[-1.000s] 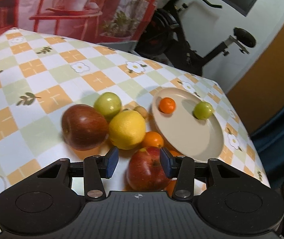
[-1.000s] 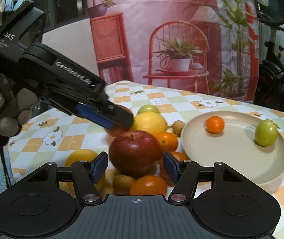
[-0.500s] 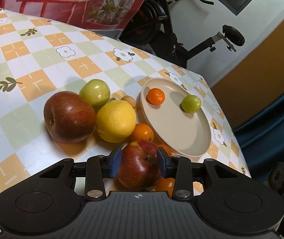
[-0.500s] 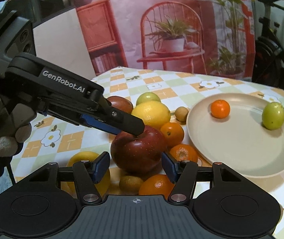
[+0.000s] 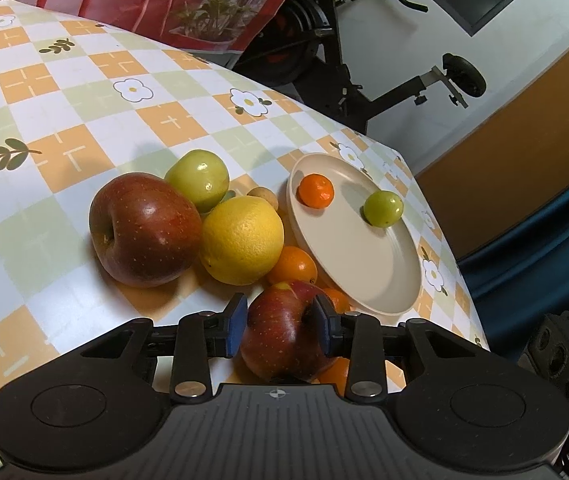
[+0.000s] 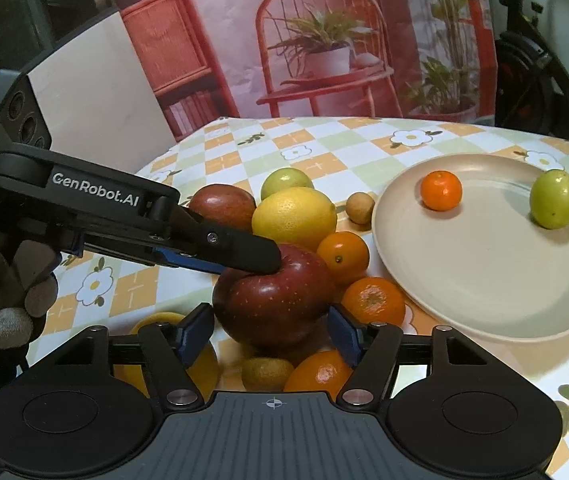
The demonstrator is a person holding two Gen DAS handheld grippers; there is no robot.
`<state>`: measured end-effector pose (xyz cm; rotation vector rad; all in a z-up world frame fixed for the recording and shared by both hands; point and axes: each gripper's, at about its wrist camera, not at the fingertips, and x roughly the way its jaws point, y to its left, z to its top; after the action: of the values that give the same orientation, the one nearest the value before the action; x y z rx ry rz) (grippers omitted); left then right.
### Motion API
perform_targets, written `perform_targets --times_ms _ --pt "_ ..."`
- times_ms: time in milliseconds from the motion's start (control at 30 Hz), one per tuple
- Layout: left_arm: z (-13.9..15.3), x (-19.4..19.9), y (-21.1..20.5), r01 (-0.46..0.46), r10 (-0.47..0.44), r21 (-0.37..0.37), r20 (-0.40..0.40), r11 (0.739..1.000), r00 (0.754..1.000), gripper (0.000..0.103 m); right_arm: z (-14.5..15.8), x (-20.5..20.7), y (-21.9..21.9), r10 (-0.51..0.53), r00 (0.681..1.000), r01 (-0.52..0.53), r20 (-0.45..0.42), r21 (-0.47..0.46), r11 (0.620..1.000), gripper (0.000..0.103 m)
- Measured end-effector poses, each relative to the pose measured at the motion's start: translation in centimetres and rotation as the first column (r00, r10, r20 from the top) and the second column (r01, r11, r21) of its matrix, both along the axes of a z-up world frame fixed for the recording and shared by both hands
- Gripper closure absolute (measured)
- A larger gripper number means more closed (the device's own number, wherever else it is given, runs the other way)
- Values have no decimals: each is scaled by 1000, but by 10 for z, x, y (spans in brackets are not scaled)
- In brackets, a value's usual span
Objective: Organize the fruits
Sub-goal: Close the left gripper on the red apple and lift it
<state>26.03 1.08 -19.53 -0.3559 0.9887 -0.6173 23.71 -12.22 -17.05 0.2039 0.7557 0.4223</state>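
Observation:
A red apple (image 5: pixel 280 336) lies at the near end of a fruit pile on the checked tablecloth. My left gripper (image 5: pixel 280 328) has its jaws closing, and both blue pads press the apple's sides. In the right wrist view the left gripper's black finger (image 6: pixel 244 254) rests over the same apple (image 6: pixel 274 300). My right gripper (image 6: pixel 270 334) faces that apple with its jaws opening, the pads standing clear of it. A beige plate (image 5: pixel 364 256) to the right holds a small orange (image 5: pixel 315 191) and a green fruit (image 5: pixel 383 208).
The pile also has a bigger red apple (image 5: pixel 144 230), a lemon (image 5: pixel 242 240), a green apple (image 5: pixel 198 178) and several oranges (image 6: pixel 342 257). A gloved hand (image 6: pixel 8 304) holds the left gripper. The table edge (image 5: pixel 464 280) runs just right of the plate, an exercise bike (image 5: pixel 348 80) behind.
My left gripper dropped and moved forward around the red apple, and its jaws narrowed onto it. The right gripper's jaws spread wider and its view shifted slightly.

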Motion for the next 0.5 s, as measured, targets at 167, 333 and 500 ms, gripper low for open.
perform_targets --times_ms 167,333,500 --pt "0 0 2 0 0 -10 -3 1000 1000 65 -1 4 2 -10 1000 10 -13 1 1000 39" --pt "0 -1 2 0 0 -5 0 1000 1000 65 1 3 5 -10 1000 10 -6 -16 1000 41" --pt "7 -6 -1 7 -7 15 28 1000 1000 65 3 0 4 -9 1000 9 13 -7 1000 41"
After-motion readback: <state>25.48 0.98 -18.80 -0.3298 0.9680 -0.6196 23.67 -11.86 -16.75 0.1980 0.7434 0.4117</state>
